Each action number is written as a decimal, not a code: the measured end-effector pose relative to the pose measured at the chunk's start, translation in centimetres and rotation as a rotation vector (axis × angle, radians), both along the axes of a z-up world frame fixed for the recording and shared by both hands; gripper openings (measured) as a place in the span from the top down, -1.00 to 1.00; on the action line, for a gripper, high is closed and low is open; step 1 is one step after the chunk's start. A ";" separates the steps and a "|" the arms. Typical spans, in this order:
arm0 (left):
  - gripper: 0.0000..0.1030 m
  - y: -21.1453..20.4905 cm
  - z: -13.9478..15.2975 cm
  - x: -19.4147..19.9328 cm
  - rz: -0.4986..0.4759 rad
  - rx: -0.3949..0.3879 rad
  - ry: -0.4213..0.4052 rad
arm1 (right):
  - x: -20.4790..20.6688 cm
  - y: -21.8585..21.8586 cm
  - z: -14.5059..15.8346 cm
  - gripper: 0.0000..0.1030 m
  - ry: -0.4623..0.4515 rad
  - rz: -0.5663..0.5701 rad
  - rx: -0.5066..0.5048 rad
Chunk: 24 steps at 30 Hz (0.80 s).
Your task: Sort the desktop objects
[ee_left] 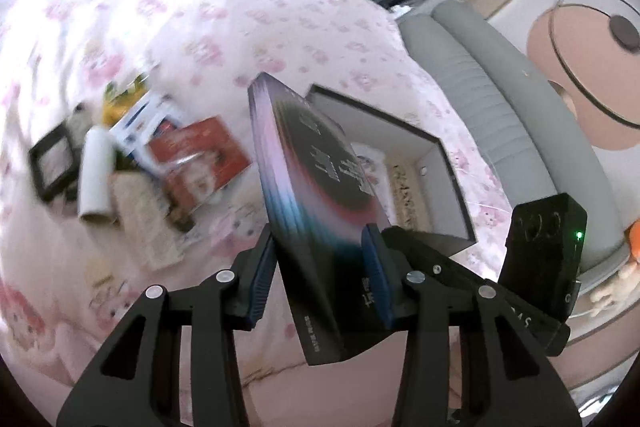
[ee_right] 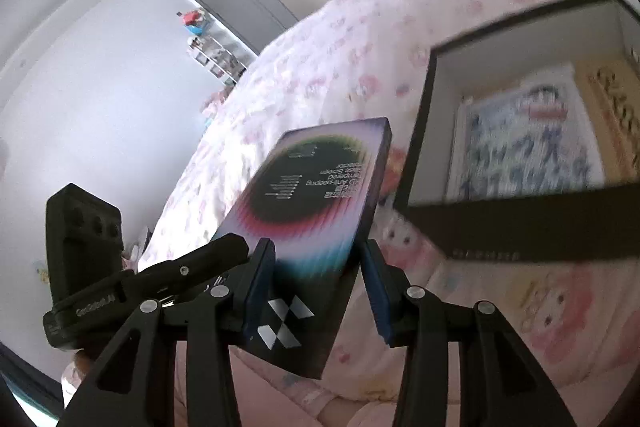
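Note:
A flat dark box with a rainbow ring and small white print is held up above the pink flowered bedsheet. My left gripper is shut on its near end, blue pads on both sides. In the right wrist view the same box sits tilted between the pads of my right gripper, which is shut on it. Behind it lies an open black storage box, also seen at the right, with printed cards inside.
A pile at the left holds a white bottle, a red packet, a black frame and papers. A grey padded bed edge runs along the right. The other gripper's black body is close at the left.

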<state>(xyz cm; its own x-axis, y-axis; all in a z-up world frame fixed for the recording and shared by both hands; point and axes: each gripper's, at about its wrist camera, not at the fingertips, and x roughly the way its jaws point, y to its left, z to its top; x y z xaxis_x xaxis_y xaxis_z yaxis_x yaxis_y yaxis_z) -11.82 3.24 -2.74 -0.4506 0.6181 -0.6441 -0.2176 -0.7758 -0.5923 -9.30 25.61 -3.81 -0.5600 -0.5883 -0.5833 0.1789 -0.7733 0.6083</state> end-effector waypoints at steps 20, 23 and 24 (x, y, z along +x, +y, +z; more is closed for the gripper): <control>0.12 20.4 -7.8 -13.3 -0.285 0.022 -0.307 | -5.5 14.8 -2.0 0.26 -0.117 -0.429 0.322; 0.16 21.1 -8.4 -13.4 -0.286 -0.038 -0.315 | -6.1 13.6 -2.4 0.31 -0.126 -0.429 0.444; 0.16 21.0 -8.4 -13.4 -0.277 -0.042 -0.313 | -6.1 13.2 -2.4 0.31 -0.126 -0.424 0.463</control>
